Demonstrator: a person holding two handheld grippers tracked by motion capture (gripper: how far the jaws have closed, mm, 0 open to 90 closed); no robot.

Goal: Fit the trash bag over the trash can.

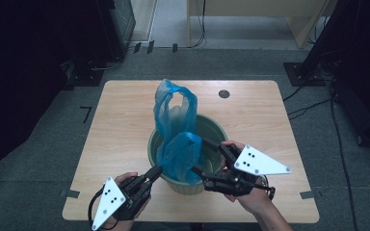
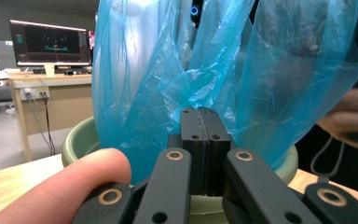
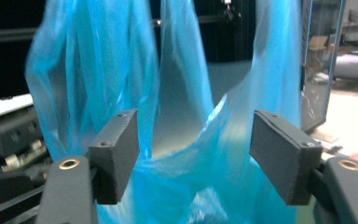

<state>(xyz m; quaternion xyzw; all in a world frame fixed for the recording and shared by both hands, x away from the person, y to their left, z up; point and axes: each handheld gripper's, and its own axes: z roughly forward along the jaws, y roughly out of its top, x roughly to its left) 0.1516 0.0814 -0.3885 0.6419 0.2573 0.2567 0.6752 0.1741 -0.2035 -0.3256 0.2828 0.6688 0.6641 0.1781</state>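
Left gripper (image 1: 155, 172), jaws pinched shut on the blue plastic bag (image 1: 176, 130) at the green bin's (image 1: 217, 131) seven o'clock rim; right gripper (image 1: 200, 156), jaws apart astride loose film at four o'clock; bag likely light, limp, slippery, tear-prone, best taken at its bunched edge.

Thin glossy plastic bag (image 1: 173, 120); matt wood table (image 1: 120, 125).

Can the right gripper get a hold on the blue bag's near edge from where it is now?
Probably yes: the right gripper has its fingers apart with the blue bag film directly between them, nothing in front.
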